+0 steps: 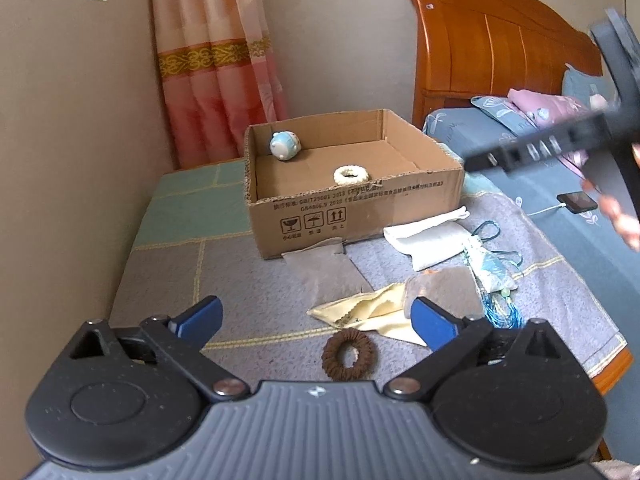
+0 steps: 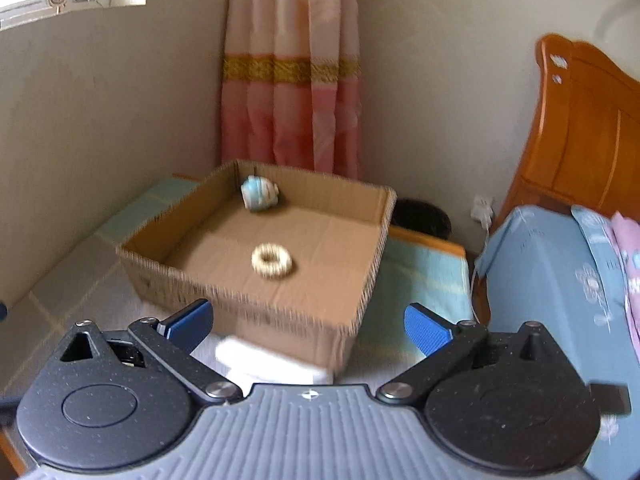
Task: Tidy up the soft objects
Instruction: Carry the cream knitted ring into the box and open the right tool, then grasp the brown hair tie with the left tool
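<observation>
An open cardboard box (image 1: 356,200) (image 2: 280,312) stands on a patchwork mat. Inside lie a blue-white plush toy (image 1: 285,145) (image 2: 259,193) and a cream scrunchie (image 1: 351,175) (image 2: 272,261). A brown scrunchie (image 1: 349,354) lies on the mat just ahead of my open, empty left gripper (image 1: 316,320). Nearby lie a grey cloth (image 1: 326,270), a cream cloth (image 1: 364,312), a white cloth (image 1: 430,236) (image 2: 272,364) and a blue tasselled pouch (image 1: 490,268). My right gripper (image 2: 308,326) is open and empty, hovering in front of the box; it shows blurred at the right of the left wrist view (image 1: 560,144).
A bed with a wooden headboard (image 1: 492,44) (image 2: 588,140) and blue bedding (image 1: 560,200) lies to the right, with a phone (image 1: 580,201) on it. A pink curtain (image 1: 216,64) hangs behind the box. A black bin (image 2: 424,218) stands in the corner. The wall is close on the left.
</observation>
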A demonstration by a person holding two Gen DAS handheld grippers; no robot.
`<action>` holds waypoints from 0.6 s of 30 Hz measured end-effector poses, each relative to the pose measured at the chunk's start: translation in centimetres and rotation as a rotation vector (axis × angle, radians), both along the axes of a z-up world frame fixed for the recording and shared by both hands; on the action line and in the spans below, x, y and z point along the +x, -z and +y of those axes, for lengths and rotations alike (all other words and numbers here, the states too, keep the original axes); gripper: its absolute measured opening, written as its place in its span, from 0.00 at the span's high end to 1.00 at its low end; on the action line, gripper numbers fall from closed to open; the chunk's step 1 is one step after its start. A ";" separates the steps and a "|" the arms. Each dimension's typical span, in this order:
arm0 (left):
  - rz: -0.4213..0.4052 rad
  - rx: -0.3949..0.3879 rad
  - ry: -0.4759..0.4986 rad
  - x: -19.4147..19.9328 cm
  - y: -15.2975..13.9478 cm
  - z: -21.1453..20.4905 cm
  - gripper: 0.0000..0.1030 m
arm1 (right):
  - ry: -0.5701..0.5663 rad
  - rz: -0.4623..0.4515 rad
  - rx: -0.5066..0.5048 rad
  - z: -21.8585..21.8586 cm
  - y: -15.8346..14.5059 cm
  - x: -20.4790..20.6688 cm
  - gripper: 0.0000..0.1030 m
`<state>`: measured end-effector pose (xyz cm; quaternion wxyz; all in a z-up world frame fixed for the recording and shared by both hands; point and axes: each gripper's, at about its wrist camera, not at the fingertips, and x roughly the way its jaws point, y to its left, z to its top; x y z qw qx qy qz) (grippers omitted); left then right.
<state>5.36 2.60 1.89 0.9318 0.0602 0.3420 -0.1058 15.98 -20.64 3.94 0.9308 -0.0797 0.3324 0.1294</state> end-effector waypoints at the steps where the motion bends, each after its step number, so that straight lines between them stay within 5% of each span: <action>1: -0.004 0.001 -0.003 -0.1 0.1 0.0 0.01 | 0.011 0.014 0.005 -0.3 0.5 -0.6 0.00; 9: 0.051 0.043 0.033 -0.8 2.5 -1.1 0.01 | 0.110 0.124 -0.027 -1.6 6.1 -4.6 0.00; 18: 0.093 0.129 0.048 -1.7 5.3 -2.0 0.01 | 0.018 0.166 -0.017 -0.7 8.3 -8.7 0.00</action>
